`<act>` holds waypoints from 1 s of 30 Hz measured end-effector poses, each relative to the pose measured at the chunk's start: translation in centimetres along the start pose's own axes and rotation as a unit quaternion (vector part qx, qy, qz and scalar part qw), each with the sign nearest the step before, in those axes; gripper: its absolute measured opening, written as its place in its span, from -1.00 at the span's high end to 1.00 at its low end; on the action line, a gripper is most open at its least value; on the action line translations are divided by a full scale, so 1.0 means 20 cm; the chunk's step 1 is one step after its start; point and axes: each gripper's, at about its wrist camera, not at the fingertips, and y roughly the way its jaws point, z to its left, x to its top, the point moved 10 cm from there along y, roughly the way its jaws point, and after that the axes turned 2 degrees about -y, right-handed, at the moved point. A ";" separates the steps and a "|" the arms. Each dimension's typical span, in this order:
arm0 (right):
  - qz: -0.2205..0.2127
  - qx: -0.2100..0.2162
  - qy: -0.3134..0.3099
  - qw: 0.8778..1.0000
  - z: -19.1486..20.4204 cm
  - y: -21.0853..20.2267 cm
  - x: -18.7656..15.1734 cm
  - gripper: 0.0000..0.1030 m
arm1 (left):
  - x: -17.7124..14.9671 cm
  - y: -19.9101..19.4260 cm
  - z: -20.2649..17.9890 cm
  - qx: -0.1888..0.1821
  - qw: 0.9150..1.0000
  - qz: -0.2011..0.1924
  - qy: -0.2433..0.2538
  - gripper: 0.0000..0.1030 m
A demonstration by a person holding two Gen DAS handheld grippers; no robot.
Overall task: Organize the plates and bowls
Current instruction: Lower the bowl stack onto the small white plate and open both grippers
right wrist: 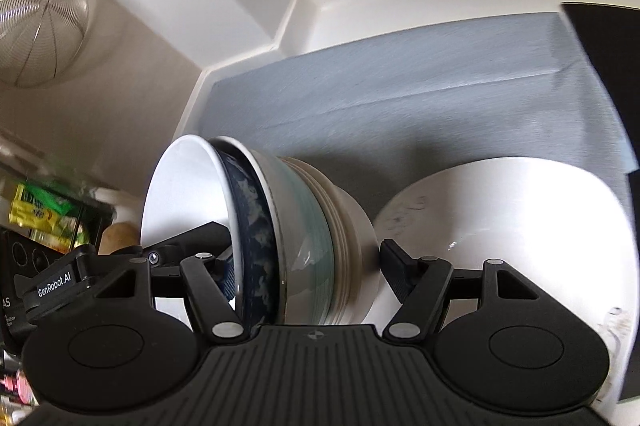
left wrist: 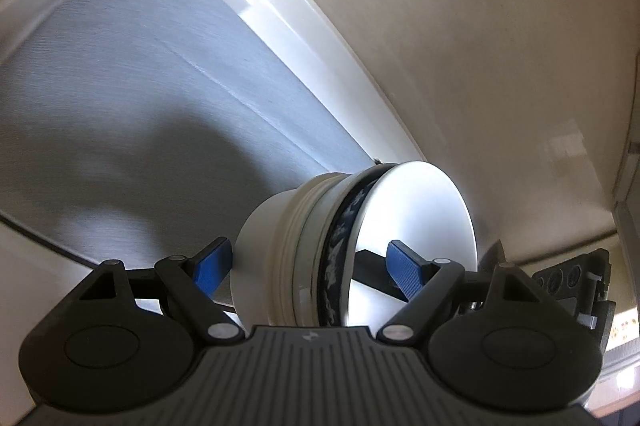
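Together, the left gripper [left wrist: 310,272] and the right gripper [right wrist: 304,266] are clamping a nested stack of bowls [right wrist: 276,238] from both sides, each pair of jaws closed across the whole stack, which is riding tipped on its side in the air. Being glazed ceramic, the stack is likely handling heavy, slippery and breakable, so pressing squarely on the outermost walls seems safest. Just beside the stack a large white plate [right wrist: 520,226] is lying, and beyond the stack a grey liner [right wrist: 420,94] is covering the white shelf [right wrist: 320,6].
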 end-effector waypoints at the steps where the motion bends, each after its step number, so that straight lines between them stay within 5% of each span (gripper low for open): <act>1: -0.004 -0.002 0.005 1.000 -0.02 -0.02 0.00 -0.37 | 0.00 0.02 -0.02 -0.002 1.000 0.005 0.005 -0.68; 20: -0.025 -0.063 0.117 0.991 -0.56 -0.27 -0.17 -0.36 | -0.21 0.47 -0.22 -0.012 0.991 0.102 0.081 -0.68; 24: -0.011 -0.055 0.169 0.984 -0.68 -0.24 -0.23 -0.13 | -0.27 0.55 -0.29 -0.002 0.991 0.102 0.089 -0.68; 30: -0.026 -0.047 0.180 0.982 -0.74 -0.24 -0.19 -0.07 | -0.26 0.60 -0.33 0.003 0.991 0.095 0.094 -0.67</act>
